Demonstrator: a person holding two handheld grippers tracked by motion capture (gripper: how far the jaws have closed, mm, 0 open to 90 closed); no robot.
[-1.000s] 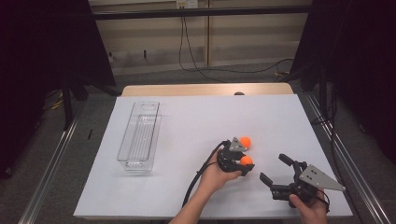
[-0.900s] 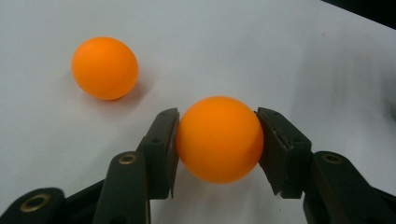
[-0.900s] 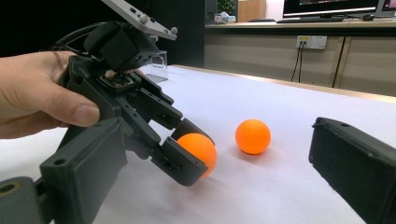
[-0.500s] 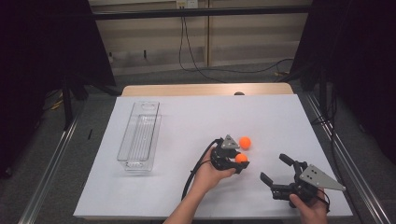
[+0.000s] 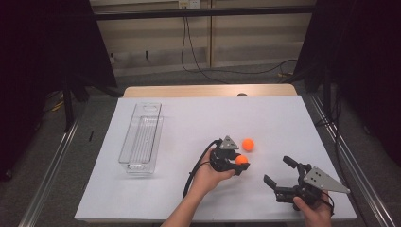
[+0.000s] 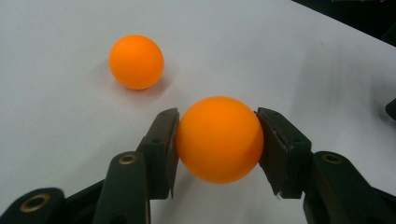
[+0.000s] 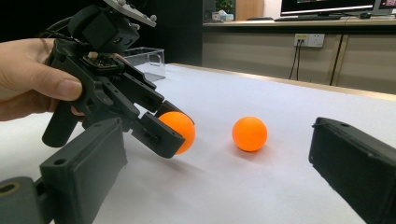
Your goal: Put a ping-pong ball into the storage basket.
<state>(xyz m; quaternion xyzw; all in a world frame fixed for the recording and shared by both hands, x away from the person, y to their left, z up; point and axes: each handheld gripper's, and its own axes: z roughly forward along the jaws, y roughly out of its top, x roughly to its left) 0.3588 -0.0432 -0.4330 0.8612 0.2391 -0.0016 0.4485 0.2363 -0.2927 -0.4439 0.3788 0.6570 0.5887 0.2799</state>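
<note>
Left gripper [image 5: 240, 163] has its fingers [image 6: 161, 149] clamped on an orange ball [image 6: 219, 138], one pad on each side, right at the bench [image 5: 189, 118] surface near the front middle. Second orange ball [image 5: 248, 144] sits loose on the bench just beyond it, not touching. Right gripper [image 5: 281, 172] is low near the front right corner, fingers [image 7: 355, 158] wide apart, nothing between them. Clear plastic bin [image 5: 141, 137] stands well apart on the left side.
</note>
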